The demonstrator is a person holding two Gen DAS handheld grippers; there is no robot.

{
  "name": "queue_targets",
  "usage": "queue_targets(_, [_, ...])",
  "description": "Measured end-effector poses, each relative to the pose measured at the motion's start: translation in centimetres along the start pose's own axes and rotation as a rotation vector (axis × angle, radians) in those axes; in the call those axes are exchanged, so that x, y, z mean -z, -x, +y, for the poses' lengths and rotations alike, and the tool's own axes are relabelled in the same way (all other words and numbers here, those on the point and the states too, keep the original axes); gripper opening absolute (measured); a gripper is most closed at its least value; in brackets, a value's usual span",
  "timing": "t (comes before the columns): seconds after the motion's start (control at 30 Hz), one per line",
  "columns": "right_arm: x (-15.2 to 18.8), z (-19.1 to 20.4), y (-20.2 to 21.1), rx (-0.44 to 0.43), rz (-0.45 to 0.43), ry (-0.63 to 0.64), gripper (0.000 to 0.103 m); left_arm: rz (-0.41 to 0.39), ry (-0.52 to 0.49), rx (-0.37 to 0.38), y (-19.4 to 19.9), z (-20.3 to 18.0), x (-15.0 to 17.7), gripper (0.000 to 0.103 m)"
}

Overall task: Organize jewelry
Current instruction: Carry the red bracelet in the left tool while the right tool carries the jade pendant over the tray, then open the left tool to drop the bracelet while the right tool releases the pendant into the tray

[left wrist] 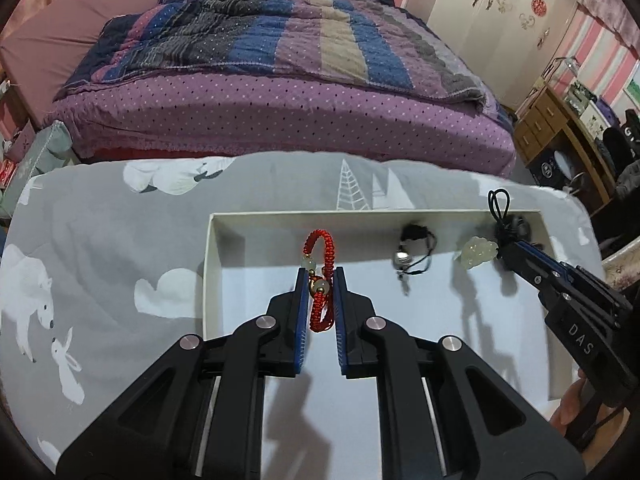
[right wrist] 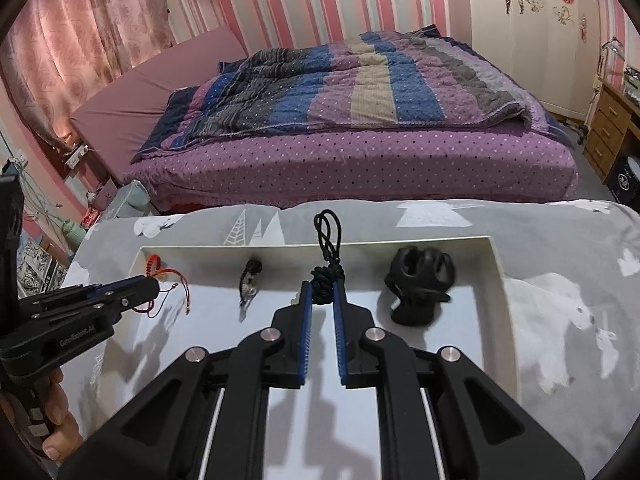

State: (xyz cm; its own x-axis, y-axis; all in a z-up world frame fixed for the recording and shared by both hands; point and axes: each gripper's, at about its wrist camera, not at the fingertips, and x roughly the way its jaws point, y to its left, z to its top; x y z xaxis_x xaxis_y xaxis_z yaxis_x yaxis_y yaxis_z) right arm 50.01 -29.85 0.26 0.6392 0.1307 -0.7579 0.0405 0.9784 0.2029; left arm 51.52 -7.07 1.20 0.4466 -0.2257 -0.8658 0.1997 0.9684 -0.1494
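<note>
A white shallow tray (left wrist: 420, 213) lies on a grey bedsheet. My left gripper (left wrist: 320, 278) is shut on a red braided bracelet (left wrist: 320, 248) with pale and gold beads, above the tray's left part. My right gripper (right wrist: 323, 290) is shut on a black knotted cord (right wrist: 329, 240); in the left wrist view this cord (left wrist: 498, 202) carries a pale jade pendant (left wrist: 478, 250) hanging by the fingers. A black cord with a silver bell (left wrist: 408, 254) lies mid-tray, also visible in the right wrist view (right wrist: 249, 280). A black beaded bracelet (right wrist: 420, 276) lies at the tray's right.
The tray (right wrist: 496, 256) rests on a grey cloth with white bears (left wrist: 80, 260). Behind stands a bed with a purple striped quilt (left wrist: 280, 60). A wooden desk (left wrist: 552, 120) and a white wardrobe (left wrist: 500, 8) are at the far right.
</note>
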Motion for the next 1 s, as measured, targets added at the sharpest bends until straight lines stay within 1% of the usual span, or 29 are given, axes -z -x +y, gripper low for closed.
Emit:
queue_targets(0.1, [0.4, -0.1, -1.3, 0.019, 0.028, 0.015, 0.011, 0.019, -0.001, -0.010, -1.0, 0.2, 0.3, 0.010])
queue_targets(0.2, [0.8, -0.4, -1.9, 0.015, 0.081, -0.007, 0.011, 0.040, -0.002, 0.001, -1.5, 0.3, 0.6, 0.010])
queue_targets(0.27, [0.7, -0.5, -1.9, 0.033, 0.077, 0.002, 0.011, 0.039, -0.003, -0.004, -1.6, 0.2, 0.5, 0.013])
queue_targets(0.3, [0.7, -0.5, -1.9, 0.039, 0.074, 0.006, 0.013, 0.040, -0.003, -0.003, -1.6, 0.2, 0.5, 0.014])
queue_targets(0.33, [0.7, -0.6, -1.7, 0.039, 0.073, 0.003, 0.014, 0.038, -0.003, -0.003, -1.5, 0.1, 0.4, 0.021])
queue_targets(0.37, [0.7, -0.6, -1.8, 0.033, 0.079, 0.000, 0.014, 0.031, -0.006, -0.007, -1.3, 0.0, 0.4, 0.032])
queue_targets(0.4, [0.7, -0.6, -1.8, 0.031, 0.084, -0.001, 0.014, 0.024, -0.010, -0.014, -1.1, -0.1, 0.4, 0.039])
queue_targets(0.43, [0.7, -0.7, -1.9, 0.031, 0.089, -0.002, 0.014, 0.009, -0.014, -0.028, -0.7, -0.3, 0.4, 0.049])
queue_targets(0.47, [0.7, -0.9, -1.9, 0.034, 0.090, -0.006, 0.023, 0.000, -0.015, -0.033, -0.4, -0.3, 0.4, 0.055])
queue_targets(0.5, [0.7, -1.2, -1.9, 0.043, 0.087, -0.014, 0.036, -0.006, -0.016, -0.030, -0.1, -0.4, 0.4, 0.056])
queue_targets(0.57, [0.8, -1.6, -1.5, 0.048, 0.072, -0.036, 0.045, -0.006, -0.011, -0.019, 0.5, -0.4, 0.4, 0.056])
queue_targets(0.67, [1.0, -1.8, -1.0, 0.043, 0.082, -0.037, 0.045, -0.019, -0.014, -0.028, 1.6, -0.3, 0.7, 0.058])
queue_targets(0.77, [1.0, -1.8, 0.8, 0.040, 0.067, -0.031, 0.045, -0.041, -0.018, -0.043, 3.6, -0.2, 1.1, 0.070])
queue_targets(0.8, [0.9, -1.7, 1.5, 0.041, 0.060, -0.029, 0.045, -0.051, -0.019, -0.044, 4.3, -0.2, 1.4, 0.071])
queue_targets(0.87, [0.7, -1.4, 3.6, 0.046, 0.039, -0.019, 0.046, -0.071, -0.024, -0.054, 6.1, 0.0, 1.8, 0.075])
queue_targets(1.0, [0.4, -1.0, 8.3, 0.064, 0.006, 0.001, 0.048, -0.098, -0.021, -0.065, 10.0, 0.2, 2.7, 0.079])
